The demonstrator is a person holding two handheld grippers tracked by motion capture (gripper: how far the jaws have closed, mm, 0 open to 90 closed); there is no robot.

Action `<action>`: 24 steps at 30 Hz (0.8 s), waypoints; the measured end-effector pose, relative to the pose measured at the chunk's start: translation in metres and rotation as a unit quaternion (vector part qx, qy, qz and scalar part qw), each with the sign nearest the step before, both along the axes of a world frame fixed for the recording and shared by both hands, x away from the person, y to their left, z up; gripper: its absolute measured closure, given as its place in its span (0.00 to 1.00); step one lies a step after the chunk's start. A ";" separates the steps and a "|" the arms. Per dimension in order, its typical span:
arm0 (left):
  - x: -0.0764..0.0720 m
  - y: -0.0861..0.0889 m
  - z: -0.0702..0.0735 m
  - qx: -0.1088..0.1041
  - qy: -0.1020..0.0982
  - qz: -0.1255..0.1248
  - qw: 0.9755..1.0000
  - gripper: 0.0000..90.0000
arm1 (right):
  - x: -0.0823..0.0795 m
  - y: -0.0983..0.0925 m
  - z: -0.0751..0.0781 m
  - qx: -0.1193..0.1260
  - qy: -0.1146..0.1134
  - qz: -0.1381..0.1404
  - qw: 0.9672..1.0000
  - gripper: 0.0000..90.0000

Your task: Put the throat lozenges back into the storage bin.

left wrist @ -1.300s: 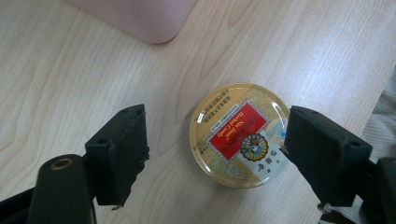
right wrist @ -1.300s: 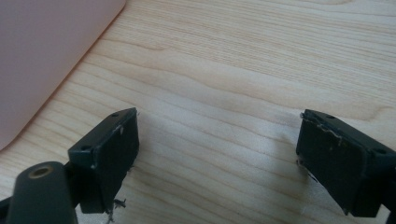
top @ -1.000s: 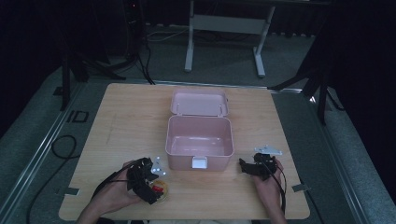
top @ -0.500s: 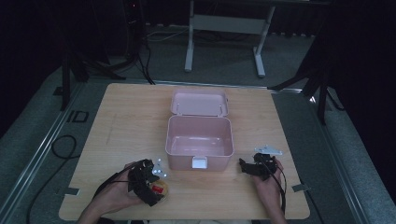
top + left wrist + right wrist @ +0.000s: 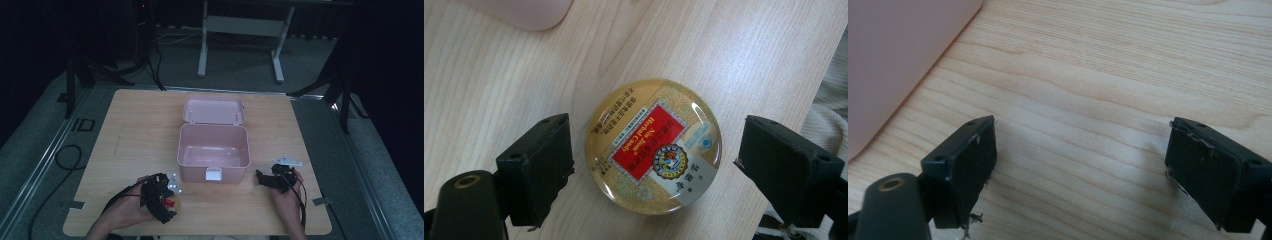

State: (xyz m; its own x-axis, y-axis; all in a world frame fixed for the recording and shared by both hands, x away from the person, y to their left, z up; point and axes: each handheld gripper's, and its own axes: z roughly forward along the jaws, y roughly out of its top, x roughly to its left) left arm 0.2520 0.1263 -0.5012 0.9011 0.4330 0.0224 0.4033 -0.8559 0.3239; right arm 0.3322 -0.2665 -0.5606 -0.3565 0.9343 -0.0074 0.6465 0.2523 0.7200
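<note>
A pink box (image 5: pixel 213 150) sits in the middle of the wooden counter (image 5: pixel 130 135) with its lid (image 5: pixel 213 110) thrown back flat behind it, and a small white latch on the near wall. The inside looks bare from here.

Down at the near edge, the person's left hand (image 5: pixel 122 212) holds the left gripper (image 5: pixel 167 197) just beside the box's near-left corner. Its jaws are spread wide on either side of a round gold tin (image 5: pixel 654 145) with a red label, which lies flat on the counter, lid up. In the left gripper view there is a gap between the tin and each jaw, narrower on one side than the other; neither jaw touches it. A corner of the pink box shows at the top of that view.

The right hand (image 5: pixel 287 200) holds the right gripper (image 5: pixel 265 179) near the box's near-right corner. Its jaws are also spread, with bare wood between them and the box's wall off to one side.
</note>
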 end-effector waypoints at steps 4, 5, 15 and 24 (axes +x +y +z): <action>0.001 -0.004 -0.002 0.012 0.002 -0.006 1.000 0.16 | 0.000 0.000 0.000 0.000 0.000 0.000 1.000 0.14; 0.002 -0.005 -0.003 0.020 0.005 -0.009 1.000 0.16 | 0.000 0.000 0.000 0.000 0.000 0.000 1.000 0.14; 0.006 -0.012 -0.012 0.049 0.014 -0.018 0.999 0.16 | 0.000 0.000 0.000 0.000 0.000 0.000 1.000 0.14; 0.006 -0.014 -0.013 0.059 0.023 -0.022 0.998 0.16 | 0.000 0.000 0.000 0.000 0.000 0.000 1.000 0.14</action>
State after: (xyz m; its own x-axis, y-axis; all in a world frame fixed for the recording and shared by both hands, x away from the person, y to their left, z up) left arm 0.2585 0.1120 -0.5139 0.9202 0.3905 0.0288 0.3772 -0.9038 0.2023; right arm 0.3323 -0.2664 -0.5607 -0.3562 0.9344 -0.0069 0.6460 0.2515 0.7207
